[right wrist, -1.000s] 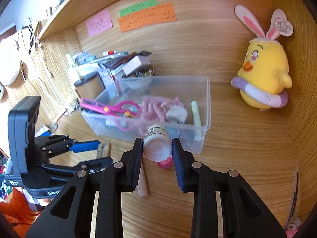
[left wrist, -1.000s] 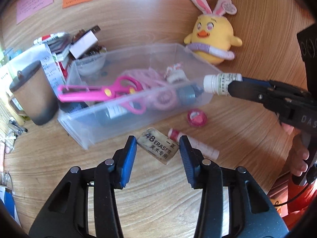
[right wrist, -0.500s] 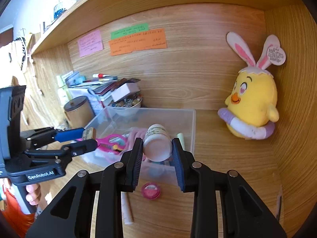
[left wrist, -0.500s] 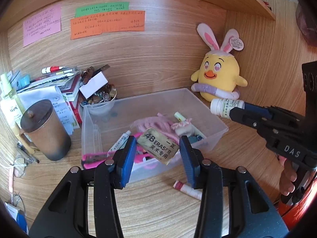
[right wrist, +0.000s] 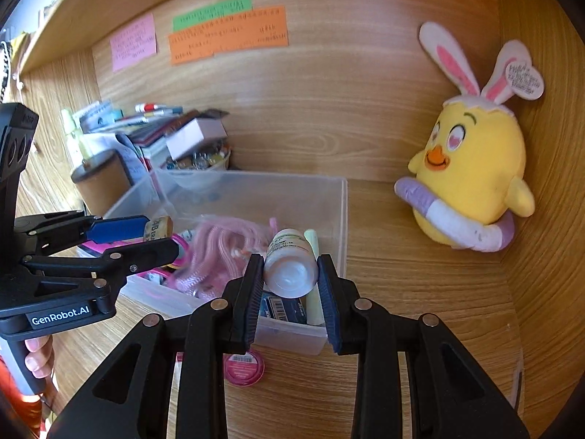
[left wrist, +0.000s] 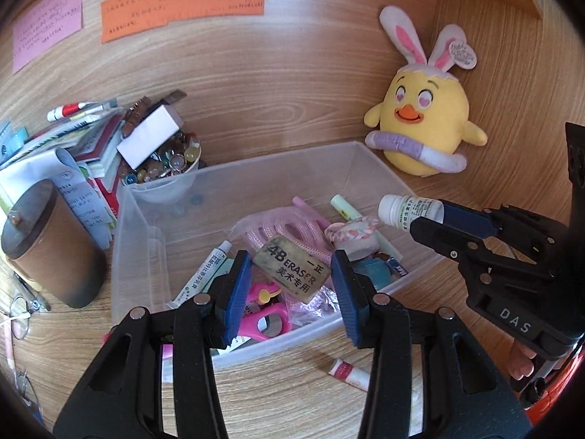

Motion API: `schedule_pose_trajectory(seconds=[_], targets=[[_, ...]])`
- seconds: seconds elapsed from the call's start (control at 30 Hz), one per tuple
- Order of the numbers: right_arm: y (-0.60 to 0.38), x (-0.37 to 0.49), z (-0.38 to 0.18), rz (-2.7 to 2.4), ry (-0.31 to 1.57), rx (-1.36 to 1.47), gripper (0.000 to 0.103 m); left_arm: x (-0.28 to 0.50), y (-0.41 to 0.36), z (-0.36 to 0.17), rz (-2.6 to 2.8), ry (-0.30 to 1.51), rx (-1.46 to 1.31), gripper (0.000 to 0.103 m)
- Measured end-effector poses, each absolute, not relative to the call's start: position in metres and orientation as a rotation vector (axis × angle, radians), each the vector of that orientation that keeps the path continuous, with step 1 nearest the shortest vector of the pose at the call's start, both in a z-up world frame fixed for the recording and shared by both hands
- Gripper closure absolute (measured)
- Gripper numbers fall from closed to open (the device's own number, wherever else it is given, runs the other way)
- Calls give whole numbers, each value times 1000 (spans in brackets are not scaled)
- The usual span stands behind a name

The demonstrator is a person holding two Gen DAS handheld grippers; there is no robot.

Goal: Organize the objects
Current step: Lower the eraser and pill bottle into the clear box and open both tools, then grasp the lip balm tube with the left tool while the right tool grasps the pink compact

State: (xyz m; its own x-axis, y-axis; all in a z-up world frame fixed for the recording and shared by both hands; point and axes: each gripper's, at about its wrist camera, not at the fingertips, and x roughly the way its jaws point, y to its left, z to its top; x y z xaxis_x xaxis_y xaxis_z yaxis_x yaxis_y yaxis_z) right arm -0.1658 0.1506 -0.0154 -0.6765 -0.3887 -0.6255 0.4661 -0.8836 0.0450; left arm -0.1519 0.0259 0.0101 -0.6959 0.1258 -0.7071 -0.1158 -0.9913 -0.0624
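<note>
eraser [left wrist: 292,272], gripped by the left hand-held gripper [left wrist: 290,285], now hangs over the clear bin [left wrist: 139,241] instead of the tabletop; right hand-held gripper [right wrist: 290,283] still grips the white bottle [right wrist: 290,269].

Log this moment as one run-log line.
left gripper: holds eraser | right gripper: holds white bottle | both over clear bin | release pending

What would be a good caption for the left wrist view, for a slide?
Left gripper holds a 4B eraser above the clear bin, while the right gripper brings a white bottle.
</note>
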Motion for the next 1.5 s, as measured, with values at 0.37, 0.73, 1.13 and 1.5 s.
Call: schedule_pose_trajectory(seconds=[0.37,0.73,1.13,1.5], targets=[[140,-175,-31,-2476,204,951,76,-163,31,-3,2762,37,-1199,57],[148,-163,-20,-2466,203,926,66,-143,34,17,2828,84,-1114,17],[177,-130,-16,-2482,243,896,50,-103,41,9,2738,-8,-1169,7],[190,-122,-41,-2435,237,1020,48,-110,73,-51,2562,-33,-1449,8]])
